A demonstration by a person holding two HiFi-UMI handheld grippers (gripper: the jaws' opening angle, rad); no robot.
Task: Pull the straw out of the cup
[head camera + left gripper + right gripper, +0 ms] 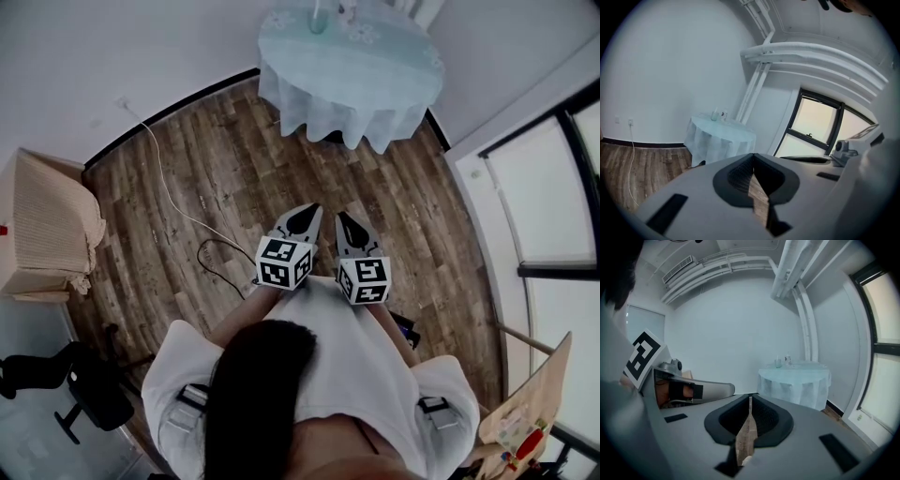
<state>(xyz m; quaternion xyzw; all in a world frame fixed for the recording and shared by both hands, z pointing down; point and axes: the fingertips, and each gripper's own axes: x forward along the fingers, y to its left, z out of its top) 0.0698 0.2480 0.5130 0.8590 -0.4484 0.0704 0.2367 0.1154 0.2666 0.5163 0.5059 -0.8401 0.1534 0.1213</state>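
Note:
A round table under a pale teal cloth (pixel 375 84) stands across the room. On it is a small clear cup (pixel 319 19) with a thin straw; the cup (pixel 715 114) (pixel 778 363) looks tiny in both gripper views. My left gripper (pixel 302 217) (pixel 753 155) and right gripper (pixel 347 225) (pixel 750 399) are held side by side in front of the person's chest, over the wooden floor and far short of the table. Both point toward the table. Each has its jaws together with nothing between them.
A small bottle-like item (pixel 788 359) stands beside the cup. A white cable (pixel 169 197) runs over the floor (pixel 234 169) at the left. A cardboard box (pixel 47 225) and a black chair (pixel 84 394) are at the left, and windows (pixel 553 206) are on the right.

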